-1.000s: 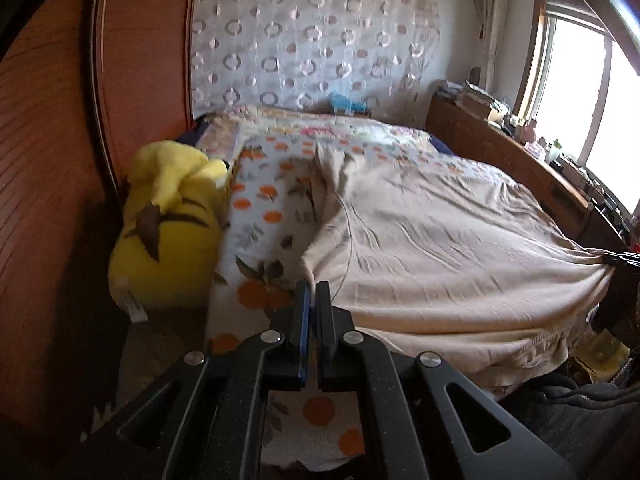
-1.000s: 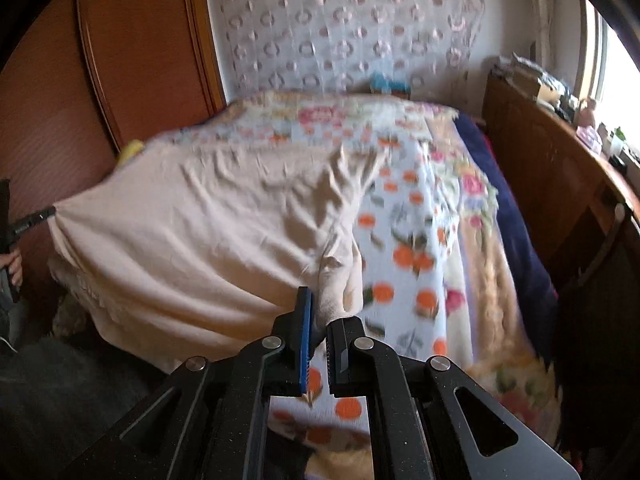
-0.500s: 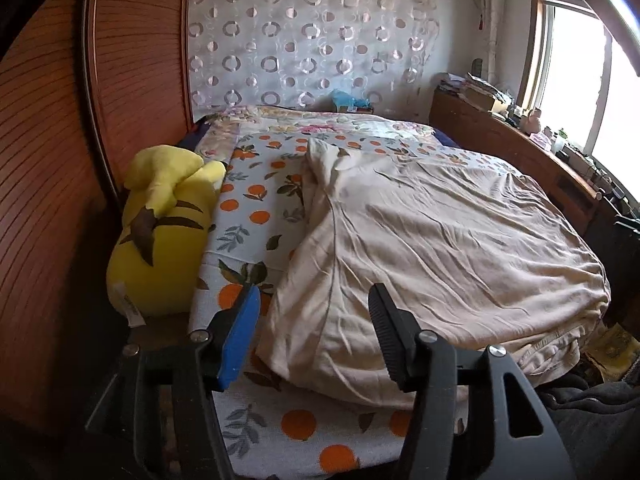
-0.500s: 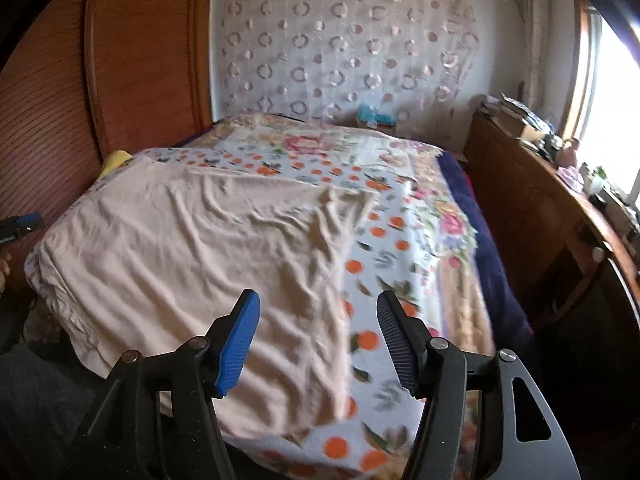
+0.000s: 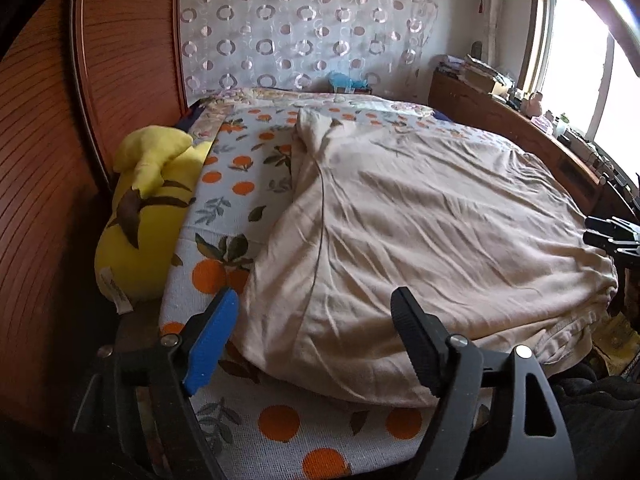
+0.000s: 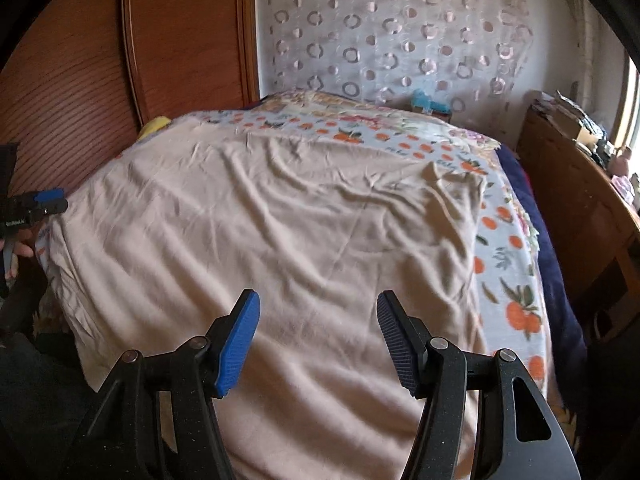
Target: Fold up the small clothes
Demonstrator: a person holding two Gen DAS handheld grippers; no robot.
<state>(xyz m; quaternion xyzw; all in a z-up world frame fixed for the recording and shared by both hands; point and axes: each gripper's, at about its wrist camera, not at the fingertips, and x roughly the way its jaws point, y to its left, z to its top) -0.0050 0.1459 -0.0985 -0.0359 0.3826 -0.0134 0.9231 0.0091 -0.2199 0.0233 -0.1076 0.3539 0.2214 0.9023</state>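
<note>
Two grippers hover over one beige garment spread across the frame's centre on the orange-print bedspread. Left gripper, lower centre, is opening, nothing between its jaws; right gripper stands spread, empty, above the cloth.

**Bed with the orange-print cover, here's what's on it**

So the bed has a white knit cover with oranges and leaves. A wrinkly beige garment is spread flat across most of it, near edge hanging a bit over the front. A yellow plush toy sits wedged along the left side, against the wooden panel. Something small and blue sits at the far end.
</note>
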